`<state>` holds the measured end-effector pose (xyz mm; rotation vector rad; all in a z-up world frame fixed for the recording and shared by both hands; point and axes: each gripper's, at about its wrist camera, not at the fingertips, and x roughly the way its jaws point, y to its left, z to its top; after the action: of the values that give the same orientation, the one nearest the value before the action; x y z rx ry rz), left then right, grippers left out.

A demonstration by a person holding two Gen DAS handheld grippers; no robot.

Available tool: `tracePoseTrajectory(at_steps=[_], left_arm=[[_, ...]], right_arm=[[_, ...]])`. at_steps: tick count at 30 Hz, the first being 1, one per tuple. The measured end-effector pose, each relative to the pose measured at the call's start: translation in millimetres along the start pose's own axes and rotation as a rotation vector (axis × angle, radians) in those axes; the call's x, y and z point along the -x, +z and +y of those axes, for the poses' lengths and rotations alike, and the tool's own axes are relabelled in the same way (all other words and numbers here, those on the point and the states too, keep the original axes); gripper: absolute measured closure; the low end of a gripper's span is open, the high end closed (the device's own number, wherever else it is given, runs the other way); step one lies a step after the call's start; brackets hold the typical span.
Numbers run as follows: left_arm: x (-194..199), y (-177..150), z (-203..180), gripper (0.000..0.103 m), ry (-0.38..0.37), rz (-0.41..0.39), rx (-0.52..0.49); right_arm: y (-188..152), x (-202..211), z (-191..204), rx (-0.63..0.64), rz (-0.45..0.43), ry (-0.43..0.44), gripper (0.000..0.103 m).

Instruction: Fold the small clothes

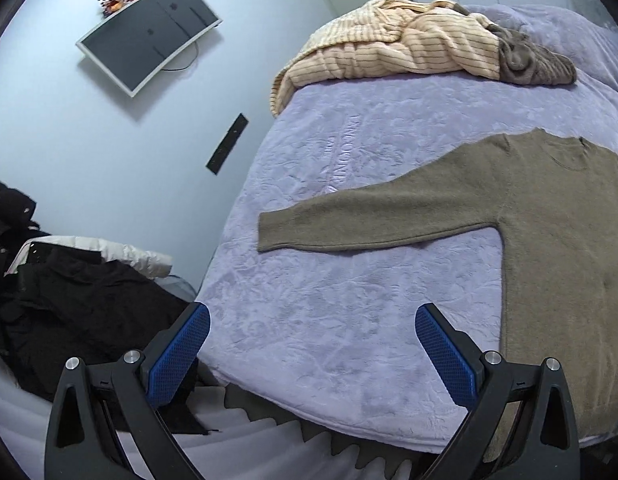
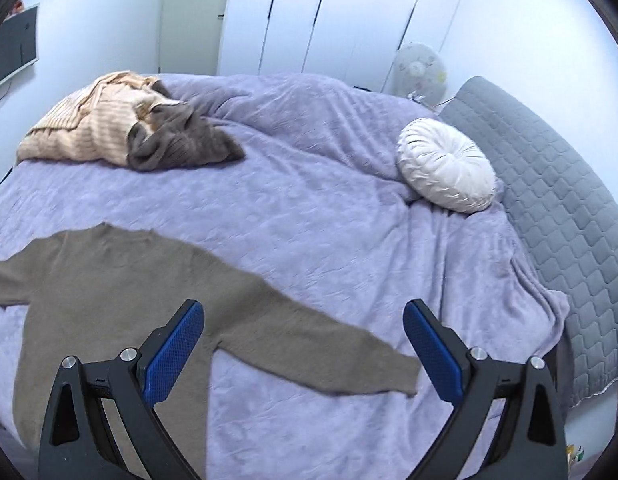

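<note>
An olive-brown sweater (image 1: pixel 549 240) lies flat on the lavender bedspread (image 1: pixel 349 320), sleeves spread out to both sides. It also shows in the right wrist view (image 2: pixel 109 280). My left gripper (image 1: pixel 313 320) is open and empty, above the bed's near edge, short of the left sleeve's cuff (image 1: pixel 277 232). My right gripper (image 2: pixel 305 316) is open and empty, hovering over the right sleeve (image 2: pixel 309 332), whose cuff (image 2: pixel 405 376) lies near the right finger.
A heap of a cream striped sweater (image 1: pixel 389 48) and a grey garment (image 1: pixel 533 60) lies at the bed's far corner. A round white cushion (image 2: pixel 445 164) and grey quilted headboard (image 2: pixel 557 200) are at the right. Dark clothes (image 1: pixel 69 300) are piled beside the bed.
</note>
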<state>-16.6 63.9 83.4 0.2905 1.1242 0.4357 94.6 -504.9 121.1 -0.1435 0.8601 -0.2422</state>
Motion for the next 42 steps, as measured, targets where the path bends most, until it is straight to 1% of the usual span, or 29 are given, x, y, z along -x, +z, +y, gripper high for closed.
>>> tracePoseTrajectory(at_steps=[1, 3, 4, 7, 9, 11, 13, 14, 18, 20, 22, 26, 31, 35, 42], left_arm=[[3.8, 1.0, 2.4, 0.000, 0.012, 0.000, 0.018], [8.5, -1.6, -3.0, 0.000, 0.004, 0.005, 0.051], [10.1, -3.0, -10.9, 0.000, -0.024, 0.012, 0.066], [12.4, -2.6, -53.1, 0.000, -0.150, 0.059, 0.105], [6.2, -3.1, -90.2, 0.000, -0.258, 0.115, 0.127], [-5.7, -5.0, -127.5, 0.000, -0.332, 0.168, 0.121], [-17.8, -7.5, -159.5, 0.000, -0.369, 0.219, 0.086], [-22.9, -8.1, -173.0, 0.000, -0.385, 0.226, 0.062], [-36.2, -7.8, -205.9, 0.000, -0.413, 0.218, -0.040], [-45.3, -3.2, -209.5, 0.000, -0.436, 0.213, -0.070], [-55.9, -0.4, -210.2, 0.000, -0.441, 0.192, -0.091], [-76.2, 8.1, -202.1, 0.000, -0.461, 0.189, -0.124], [-108.6, 19.9, -183.0, 0.000, -0.482, 0.214, -0.075], [-124.8, 27.6, -173.6, 0.000, -0.488, 0.217, -0.050], [-147.6, 37.9, -162.3, 0.000, -0.506, 0.237, -0.025]], right_arm=[[2.2, -1.0, -8.8, -0.001, -0.009, -0.002, 0.003], [-4.2, -5.1, -11.0, 0.004, -0.004, 0.038, 0.003], [-10.3, -11.1, -5.0, 0.010, 0.018, 0.077, 0.003], [-37.1, -36.9, 26.7, 0.015, 0.125, 0.234, 0.003], [-54.3, -52.3, 54.1, -0.017, 0.200, 0.350, 0.003], [-68.5, -67.0, 79.4, -0.055, 0.274, 0.425, 0.003], [-77.8, -79.0, 103.4, -0.079, 0.341, 0.472, 0.003], [-81.0, -82.8, 116.6, -0.081, 0.364, 0.488, 0.003], [-90.2, -80.2, 151.3, -0.056, 0.386, 0.472, 0.003], [-91.6, -78.1, 160.6, -0.066, 0.399, 0.453, 0.003], [-93.9, -79.6, 166.6, -0.084, 0.419, 0.437, 0.003], [-101.3, -89.9, 186.1, -0.133, 0.473, 0.384, 0.003], [-110.4, -99.3, 213.4, -0.185, 0.536, 0.355, 0.003], [-109.8, -105.9, 236.6, -0.162, 0.563, 0.332, 0.003], [-93.8, -113.9, 262.8, -0.104, 0.567, 0.304, 0.003]])
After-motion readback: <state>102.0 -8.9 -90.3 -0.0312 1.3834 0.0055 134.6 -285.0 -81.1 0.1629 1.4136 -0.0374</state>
